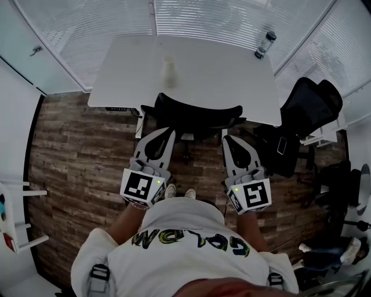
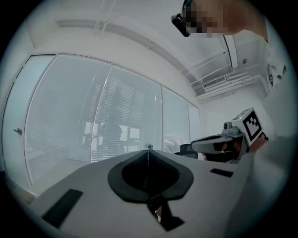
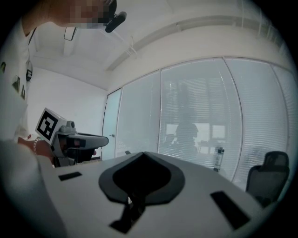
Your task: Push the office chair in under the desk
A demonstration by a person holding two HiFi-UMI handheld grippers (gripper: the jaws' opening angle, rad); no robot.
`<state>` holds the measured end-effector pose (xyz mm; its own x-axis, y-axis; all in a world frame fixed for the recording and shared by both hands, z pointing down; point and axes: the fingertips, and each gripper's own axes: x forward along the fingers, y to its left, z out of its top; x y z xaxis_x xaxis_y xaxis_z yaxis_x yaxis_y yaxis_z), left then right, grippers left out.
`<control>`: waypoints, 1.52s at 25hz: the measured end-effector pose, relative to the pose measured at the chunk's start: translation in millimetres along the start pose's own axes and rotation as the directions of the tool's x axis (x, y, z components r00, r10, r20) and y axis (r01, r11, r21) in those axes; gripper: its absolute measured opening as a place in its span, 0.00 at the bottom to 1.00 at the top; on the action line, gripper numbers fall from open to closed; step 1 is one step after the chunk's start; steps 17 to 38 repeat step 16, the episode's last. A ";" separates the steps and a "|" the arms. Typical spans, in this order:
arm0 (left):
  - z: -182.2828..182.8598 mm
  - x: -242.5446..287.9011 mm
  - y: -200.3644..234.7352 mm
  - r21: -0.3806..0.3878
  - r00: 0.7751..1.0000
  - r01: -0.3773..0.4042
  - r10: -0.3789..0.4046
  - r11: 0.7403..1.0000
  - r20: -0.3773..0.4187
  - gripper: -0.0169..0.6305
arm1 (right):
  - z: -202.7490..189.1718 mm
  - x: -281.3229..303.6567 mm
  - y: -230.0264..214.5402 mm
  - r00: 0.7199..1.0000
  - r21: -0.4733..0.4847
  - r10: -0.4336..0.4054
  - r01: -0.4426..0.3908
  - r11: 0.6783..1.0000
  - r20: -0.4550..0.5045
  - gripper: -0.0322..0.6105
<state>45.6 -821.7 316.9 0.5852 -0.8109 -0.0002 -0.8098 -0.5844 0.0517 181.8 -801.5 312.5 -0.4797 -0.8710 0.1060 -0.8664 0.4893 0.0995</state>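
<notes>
Left gripper (image 1: 165,133) and right gripper (image 1: 229,140) we hold level, jaws pressed together on nothing, tips near the chair (image 1: 197,115). On the desk (image 1: 220,75) stand a cup (image 1: 168,72) and, far right, a bottle (image 1: 265,44); a second chair (image 1: 310,104) crowds the right corner. Our chair faces the desk, seat beneath it, backrest lying along its near edge.

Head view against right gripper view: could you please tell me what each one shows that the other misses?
Only the head view: the office chair at the desk's near edge, the paper cup, the wood floor. Only the right gripper view: the ceiling. Both: the bottle, the second black chair, the left gripper, the window blinds.
</notes>
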 end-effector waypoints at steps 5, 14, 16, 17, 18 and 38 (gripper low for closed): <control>-2.5 -1.6 -2.1 -0.004 1.000 0.005 -0.005 1.000 -0.004 0.05 | -0.6 -0.5 1.3 1.000 0.002 -0.003 0.003 1.000 0.000 0.07; -3.2 2.4 -5.9 -0.005 1.000 0.009 -0.009 1.000 -0.010 0.05 | -0.8 0.9 -1.3 1.000 0.001 0.000 0.000 1.000 -0.002 0.07; -3.7 2.8 -7.1 -0.006 1.000 0.010 -0.010 1.000 -0.011 0.05 | -0.6 0.3 -1.9 1.000 0.000 0.000 0.000 1.000 -0.002 0.07; -3.7 2.8 -7.1 -0.006 1.000 0.010 -0.010 1.000 -0.011 0.05 | -0.6 0.3 -1.9 1.000 0.000 0.000 0.000 1.000 -0.002 0.07; -3.7 2.8 -7.1 -0.006 1.000 0.010 -0.010 1.000 -0.011 0.05 | -0.6 0.3 -1.9 1.000 0.000 0.000 0.000 1.000 -0.002 0.07; -3.7 2.8 -7.1 -0.006 1.000 0.010 -0.010 1.000 -0.011 0.05 | -0.6 0.3 -1.9 1.000 0.000 0.000 0.000 1.000 -0.002 0.07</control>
